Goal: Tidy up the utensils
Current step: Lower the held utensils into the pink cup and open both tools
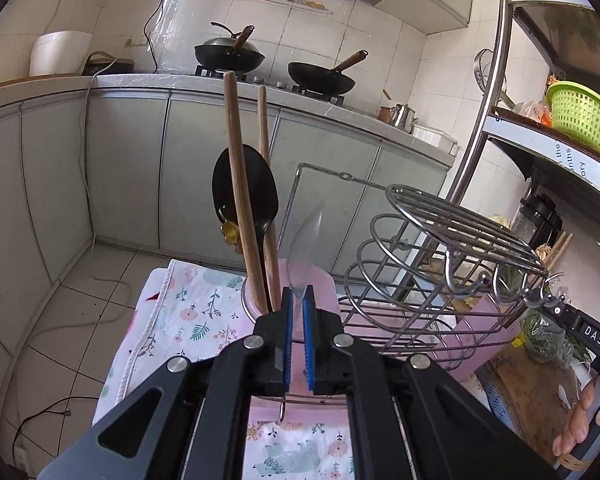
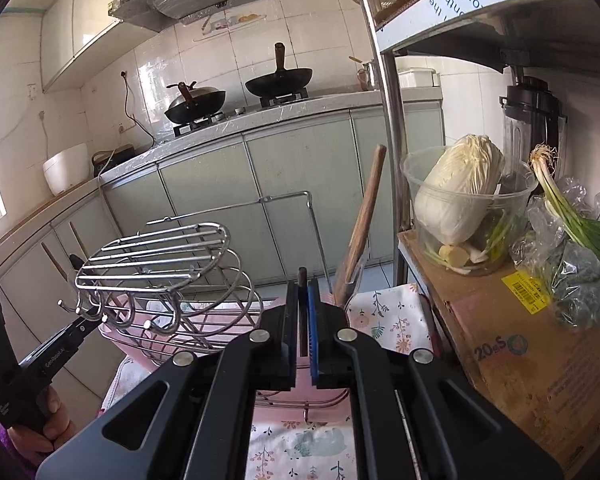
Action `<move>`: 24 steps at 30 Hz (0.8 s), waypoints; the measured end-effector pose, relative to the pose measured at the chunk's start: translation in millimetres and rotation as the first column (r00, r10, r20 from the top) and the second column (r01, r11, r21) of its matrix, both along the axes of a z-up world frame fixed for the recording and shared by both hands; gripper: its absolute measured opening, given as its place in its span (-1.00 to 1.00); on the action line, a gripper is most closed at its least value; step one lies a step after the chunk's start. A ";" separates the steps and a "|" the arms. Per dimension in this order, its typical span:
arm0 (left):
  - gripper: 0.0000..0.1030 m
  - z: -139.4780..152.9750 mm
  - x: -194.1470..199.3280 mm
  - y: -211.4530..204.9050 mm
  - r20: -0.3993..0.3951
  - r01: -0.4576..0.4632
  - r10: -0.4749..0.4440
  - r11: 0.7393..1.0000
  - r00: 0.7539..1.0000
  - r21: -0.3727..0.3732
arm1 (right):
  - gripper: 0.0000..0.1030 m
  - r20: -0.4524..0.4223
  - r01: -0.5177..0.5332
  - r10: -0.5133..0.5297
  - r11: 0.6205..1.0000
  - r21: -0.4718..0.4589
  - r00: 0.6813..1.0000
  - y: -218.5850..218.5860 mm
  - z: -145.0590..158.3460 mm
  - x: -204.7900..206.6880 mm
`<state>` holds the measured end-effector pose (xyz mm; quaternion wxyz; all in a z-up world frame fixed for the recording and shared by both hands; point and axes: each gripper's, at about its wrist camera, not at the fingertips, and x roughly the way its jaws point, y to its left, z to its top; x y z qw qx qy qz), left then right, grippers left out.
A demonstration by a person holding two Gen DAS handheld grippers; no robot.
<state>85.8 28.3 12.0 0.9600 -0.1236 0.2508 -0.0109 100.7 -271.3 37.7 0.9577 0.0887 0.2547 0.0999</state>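
Observation:
My left gripper (image 1: 298, 294) is shut on a clear plastic spoon (image 1: 306, 248) and holds it upright beside a holder cup (image 1: 249, 300). The cup holds a black ladle (image 1: 256, 196) and two wooden handles (image 1: 236, 168). My right gripper (image 2: 303, 286) is shut on a thin dark utensil handle (image 2: 302, 320). Just beyond it, a wooden-handled utensil (image 2: 364, 220) stands tilted in another holder. A wire dish rack (image 1: 440, 256) sits between both grippers; it also shows in the right wrist view (image 2: 168, 264).
A floral cloth (image 1: 188, 312) covers the table. A shelf on the right holds a cabbage tub (image 2: 460, 204), bagged greens (image 2: 572, 264) and a cardboard box (image 2: 520, 344). Woks (image 1: 228, 56) stand on the far counter. The left gripper shows at left in the right wrist view (image 2: 60, 344).

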 end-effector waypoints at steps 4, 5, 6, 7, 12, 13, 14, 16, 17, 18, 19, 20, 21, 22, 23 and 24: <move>-0.90 0.6 0.1 -5.8 -0.023 -0.010 0.011 0.999 1.000 0.042 | -0.91 -0.007 0.007 -0.008 1.000 -0.020 1.000 2.6 -5.3 2.0; -0.90 1.1 0.0 -7.0 -0.027 -0.014 0.015 0.999 1.000 0.050 | -0.91 -0.011 0.010 -0.010 1.000 -0.021 1.000 2.9 -6.2 2.2; -0.90 1.4 0.2 -7.7 -0.031 -0.016 0.018 0.998 0.999 0.055 | -0.91 -0.014 0.012 -0.013 1.000 -0.026 1.000 3.4 -7.2 2.9; -0.90 2.5 0.7 -9.0 -0.036 -0.018 0.020 0.998 0.999 0.060 | -0.91 -0.011 0.016 -0.017 0.999 -0.030 1.000 3.4 -7.8 3.0; -0.90 5.1 -1.8 -10.4 -0.055 -0.023 0.026 0.998 0.998 0.056 | -0.90 -0.014 0.026 -0.026 0.999 -0.043 1.000 4.0 -6.3 3.0; -0.89 5.3 -2.3 -10.7 -0.059 -0.022 0.025 0.998 0.998 0.054 | -0.90 -0.016 0.026 -0.027 0.999 -0.044 1.000 4.1 -6.1 2.8; -0.89 5.8 -2.8 -11.6 -0.062 -0.022 0.026 0.998 0.998 0.055 | -0.90 -0.019 0.025 -0.026 0.999 -0.048 0.999 4.5 -5.8 2.9; -0.86 7.1 -4.2 -12.1 -0.064 -0.024 0.028 0.998 0.998 0.061 | -0.90 -0.021 0.023 -0.025 0.998 -0.056 0.999 6.1 -5.2 1.7; -0.79 7.9 -5.1 -12.3 -0.062 -0.024 0.028 0.998 0.998 0.061 | -0.90 -0.022 0.024 -0.025 0.998 -0.059 0.999 6.6 -5.1 1.0; -0.76 9.1 -6.5 -12.5 -0.059 -0.024 0.027 0.998 0.998 0.060 | -0.90 -0.024 0.024 -0.025 0.998 -0.063 0.999 7.3 -5.0 0.3; -0.68 10.1 -8.0 -12.7 -0.056 -0.025 0.028 0.998 0.998 0.060 | -0.89 -0.029 0.022 -0.024 0.997 -0.068 0.999 8.2 -5.3 -0.3; -0.60 11.3 -9.3 -12.9 -0.053 -0.026 0.029 0.998 0.998 0.061 | -0.89 -0.036 0.019 -0.021 0.997 -0.071 0.999 9.0 -5.8 -0.6; -0.58 12.5 -11.0 -12.8 -0.050 -0.025 0.028 0.998 0.998 0.059 | -0.89 -0.046 0.013 -0.017 0.997 -0.073 0.999 9.9 -6.2 -1.1; -0.54 13.9 -12.3 -12.9 -0.047 -0.026 0.029 0.998 0.998 0.058 | -0.89 -0.052 0.009 -0.013 0.997 -0.073 0.999 10.4 -6.6 -1.7; -0.51 15.2 -13.9 -13.1 -0.045 -0.027 0.029 0.998 0.999 0.059 | -0.89 -0.056 0.008 -0.012 0.997 -0.075 0.998 10.7 -6.7 -2.7; -0.50 16.5 -15.6 -13.2 -0.042 -0.027 0.029 0.998 0.999 0.059 | -0.88 -0.056 0.007 -0.011 0.997 -0.077 0.998 11.3 -6.6 -4.1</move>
